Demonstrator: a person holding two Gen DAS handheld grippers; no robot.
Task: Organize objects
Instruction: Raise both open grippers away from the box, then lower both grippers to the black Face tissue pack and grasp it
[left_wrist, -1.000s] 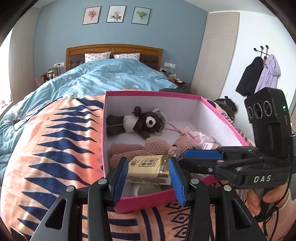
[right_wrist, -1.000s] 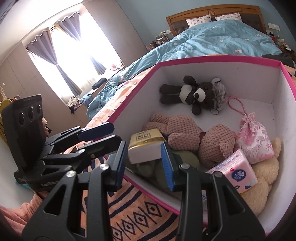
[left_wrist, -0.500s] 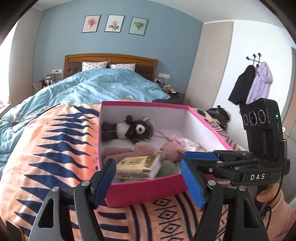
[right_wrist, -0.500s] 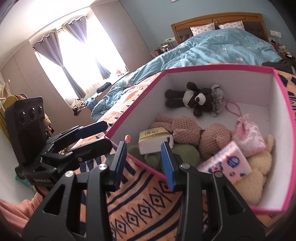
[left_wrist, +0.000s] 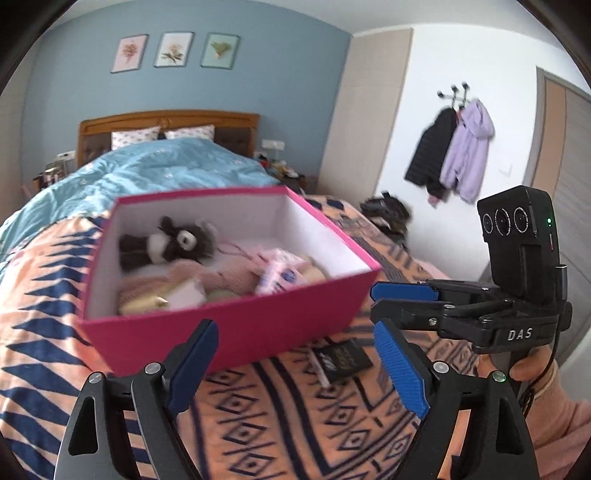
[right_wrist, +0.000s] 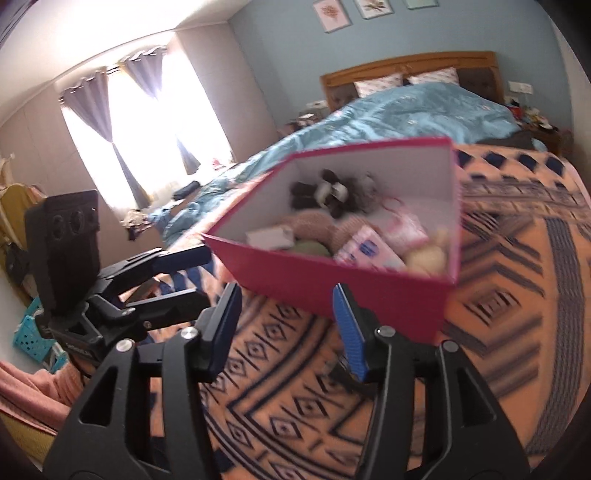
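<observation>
The box (left_wrist: 236, 332) sits on the bed's blanket (left_wrist: 277, 424) just ahead of both hand-held grippers, its toys blurred and partly hidden by the near wall. The yellow pack (left_wrist: 147, 302), earlier pinched, now lies inside. Left hand-held gripper (left_wrist: 295, 369) and right hand-held gripper (right_wrist: 284, 328) are opening, empty, drawn back from the box.

Your pink box (left_wrist: 236, 325) sits open on the patterned blanket (left_wrist: 280, 424), holding a dark bear (left_wrist: 170, 242), knitted pink toy (left_wrist: 221, 275), tissue pack (left_wrist: 282, 275) and small yellow carton (left_wrist: 162, 299).
</observation>
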